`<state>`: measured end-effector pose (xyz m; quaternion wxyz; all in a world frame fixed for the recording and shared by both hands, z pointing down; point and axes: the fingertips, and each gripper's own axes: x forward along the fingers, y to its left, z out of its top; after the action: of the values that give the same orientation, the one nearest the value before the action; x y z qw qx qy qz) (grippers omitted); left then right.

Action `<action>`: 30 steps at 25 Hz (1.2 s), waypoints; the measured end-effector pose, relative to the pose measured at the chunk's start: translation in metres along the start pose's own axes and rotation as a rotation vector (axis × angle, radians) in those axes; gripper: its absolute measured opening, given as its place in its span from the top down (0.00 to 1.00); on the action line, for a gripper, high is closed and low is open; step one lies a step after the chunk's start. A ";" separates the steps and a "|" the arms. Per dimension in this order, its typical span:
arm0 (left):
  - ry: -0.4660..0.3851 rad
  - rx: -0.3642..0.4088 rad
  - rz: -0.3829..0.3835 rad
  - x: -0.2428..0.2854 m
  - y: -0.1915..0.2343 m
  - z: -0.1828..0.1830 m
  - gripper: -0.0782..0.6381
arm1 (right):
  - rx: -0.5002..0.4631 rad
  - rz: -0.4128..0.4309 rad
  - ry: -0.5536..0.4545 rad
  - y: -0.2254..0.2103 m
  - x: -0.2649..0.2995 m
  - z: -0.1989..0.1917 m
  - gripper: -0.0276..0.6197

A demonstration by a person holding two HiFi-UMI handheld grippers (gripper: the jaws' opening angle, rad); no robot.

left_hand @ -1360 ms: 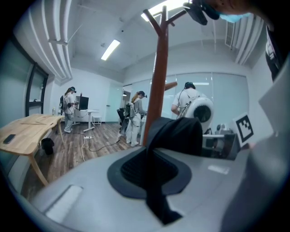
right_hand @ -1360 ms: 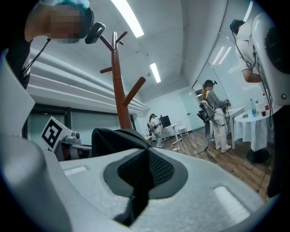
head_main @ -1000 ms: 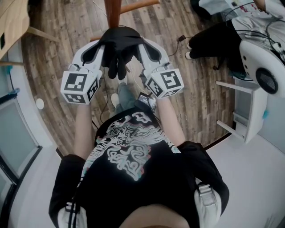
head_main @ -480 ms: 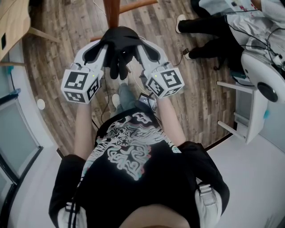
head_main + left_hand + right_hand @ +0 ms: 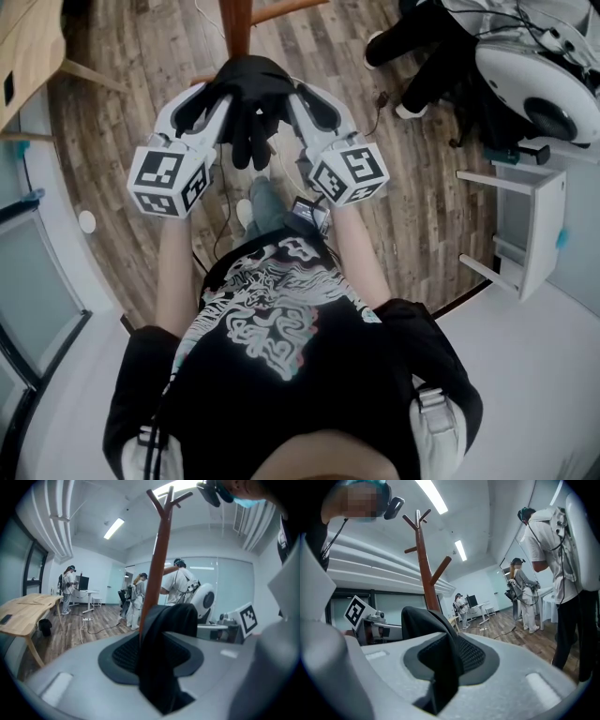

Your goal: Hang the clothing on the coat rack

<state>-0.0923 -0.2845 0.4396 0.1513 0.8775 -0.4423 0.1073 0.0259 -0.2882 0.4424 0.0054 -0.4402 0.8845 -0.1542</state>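
The black clothing point(image 5: 246, 101) is a soft, bunched bundle held up off the wooden floor, its limp folds drooping downward in narrow tails. It hangs just in front of the coat rack point(image 5: 236, 23), a reddish-brown wooden pole standing upright. Short branch pegs angle upward near the pole's top.

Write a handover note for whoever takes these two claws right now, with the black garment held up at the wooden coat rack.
The left claw: jaws have just been opening; the garment lies between them, not pinched.
The right claw: shut on the garment.
Things: the garment is bunched between both claws, right in front of the coat rack pole.
Done: the garment is lifted and brought to the rack.
Left: I cannot see it caught on a peg. Check that first, then probably open the right claw and draw both back.
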 end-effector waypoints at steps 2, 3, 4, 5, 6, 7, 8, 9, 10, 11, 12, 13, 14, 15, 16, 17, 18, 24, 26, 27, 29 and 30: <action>0.000 -0.002 0.001 -0.003 0.001 0.000 0.72 | 0.002 -0.005 0.001 0.001 -0.002 0.000 0.85; -0.001 0.000 0.001 -0.005 -0.001 0.001 0.71 | 0.003 -0.008 -0.001 0.002 -0.004 0.000 0.85; -0.001 0.008 0.002 -0.007 -0.004 0.001 0.69 | 0.005 -0.011 -0.003 0.003 -0.008 0.000 0.85; 0.001 0.019 0.002 -0.008 -0.007 0.001 0.66 | 0.005 -0.014 -0.006 0.003 -0.011 0.001 0.85; 0.005 0.031 0.003 -0.009 -0.009 0.001 0.64 | 0.004 -0.017 -0.007 0.003 -0.012 0.001 0.85; 0.010 0.039 0.003 -0.009 -0.009 0.000 0.63 | 0.005 -0.020 -0.007 0.004 -0.012 0.001 0.85; 0.014 0.042 0.003 -0.009 -0.008 0.000 0.63 | 0.007 -0.021 -0.006 0.004 -0.012 0.001 0.85; 0.016 0.041 0.003 -0.010 -0.008 -0.001 0.62 | 0.012 -0.023 -0.005 0.005 -0.011 0.000 0.85; 0.016 0.040 0.004 -0.013 -0.008 -0.002 0.62 | 0.018 -0.025 -0.007 0.006 -0.013 -0.001 0.85; 0.014 0.040 0.004 -0.016 -0.010 -0.002 0.61 | 0.024 -0.029 -0.012 0.007 -0.015 -0.001 0.85; 0.011 0.043 0.005 -0.019 -0.013 -0.002 0.61 | 0.027 -0.036 -0.023 0.007 -0.020 0.000 0.85; 0.009 0.048 0.005 -0.022 -0.016 -0.003 0.61 | 0.027 -0.045 -0.037 0.008 -0.025 0.002 0.85; 0.006 0.054 0.008 -0.026 -0.018 -0.003 0.61 | 0.026 -0.053 -0.052 0.008 -0.030 0.005 0.85; 0.002 0.057 0.012 -0.029 -0.020 -0.003 0.61 | 0.024 -0.058 -0.063 0.010 -0.034 0.007 0.85; -0.003 0.057 0.016 -0.033 -0.021 -0.004 0.61 | 0.023 -0.061 -0.071 0.011 -0.037 0.009 0.85; -0.007 0.056 0.020 -0.036 -0.021 -0.004 0.61 | 0.021 -0.062 -0.077 0.013 -0.039 0.010 0.85; -0.012 0.054 0.022 -0.039 -0.022 -0.004 0.61 | 0.022 -0.065 -0.083 0.014 -0.042 0.011 0.85; -0.020 0.049 -0.014 -0.052 -0.037 -0.005 0.62 | 0.034 -0.070 -0.104 0.023 -0.058 0.015 0.85; -0.023 0.057 -0.027 -0.056 -0.044 -0.004 0.62 | 0.014 -0.072 -0.102 0.028 -0.063 0.015 0.85; -0.027 0.063 -0.024 -0.060 -0.046 -0.004 0.62 | 0.002 -0.072 -0.100 0.032 -0.066 0.015 0.85; -0.040 0.068 -0.009 -0.068 -0.048 -0.006 0.63 | -0.019 -0.067 -0.100 0.040 -0.072 0.015 0.85; -0.053 0.067 0.000 -0.072 -0.050 -0.005 0.63 | -0.026 -0.064 -0.104 0.043 -0.076 0.016 0.85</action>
<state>-0.0947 -0.2010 0.4128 0.1100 0.8845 -0.4424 0.0990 0.0412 -0.2092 0.4057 0.0405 -0.4759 0.8704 -0.1198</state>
